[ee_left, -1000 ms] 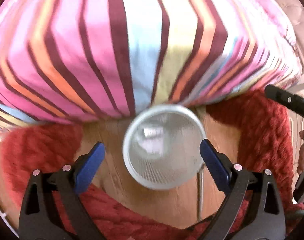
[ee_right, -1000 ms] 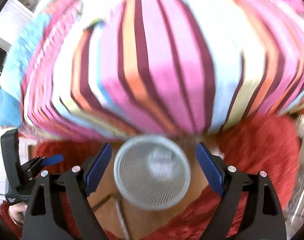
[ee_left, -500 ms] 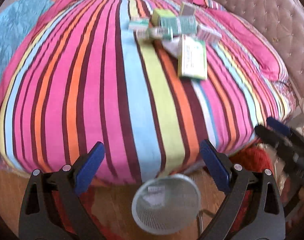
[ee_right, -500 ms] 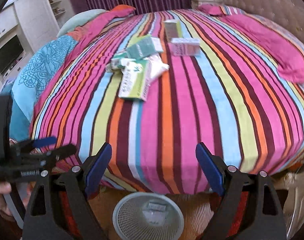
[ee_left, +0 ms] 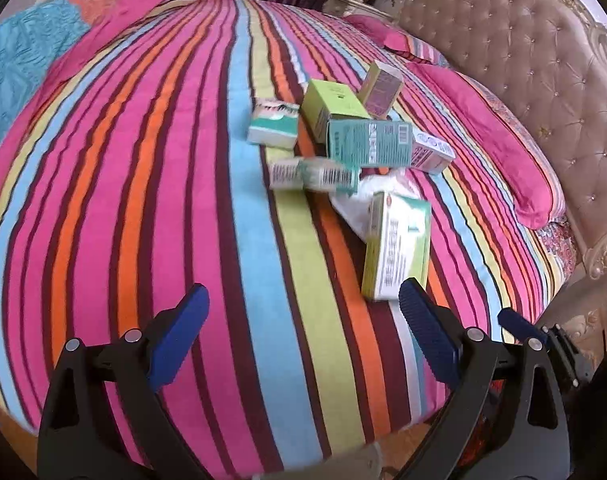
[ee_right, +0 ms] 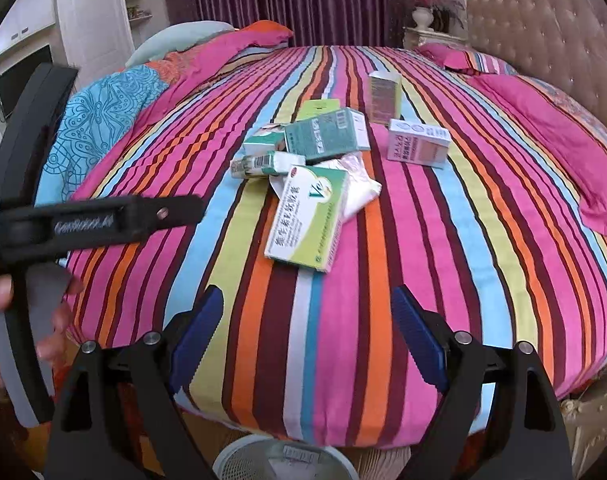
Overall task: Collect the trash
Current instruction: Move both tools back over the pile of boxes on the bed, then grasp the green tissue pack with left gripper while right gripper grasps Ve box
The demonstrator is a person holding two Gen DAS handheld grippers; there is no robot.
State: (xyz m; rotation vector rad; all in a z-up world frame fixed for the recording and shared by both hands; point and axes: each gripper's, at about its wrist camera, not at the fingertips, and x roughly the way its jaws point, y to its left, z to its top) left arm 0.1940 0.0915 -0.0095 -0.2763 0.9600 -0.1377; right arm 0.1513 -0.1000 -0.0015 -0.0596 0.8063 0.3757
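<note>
Left gripper point(ee_left: 303, 344): jaws wide, empty, poised over the bed's near edge.
Right gripper point(ee_right: 307, 336): jaws wide, empty, alongside.
Mesh bin point(ee_right: 283, 460): on the floor below, likely placed for drops.
Trash: cardboard boxes point(ee_right: 307, 220) and a white wrapper point(ee_right: 359, 188), clustered mid-bed.
Bed point(ee_right: 443, 280): striped cover, soft.
Room: tufted headboard point(ee_left: 523, 80), purple curtains point(ee_right: 303, 0).
</note>
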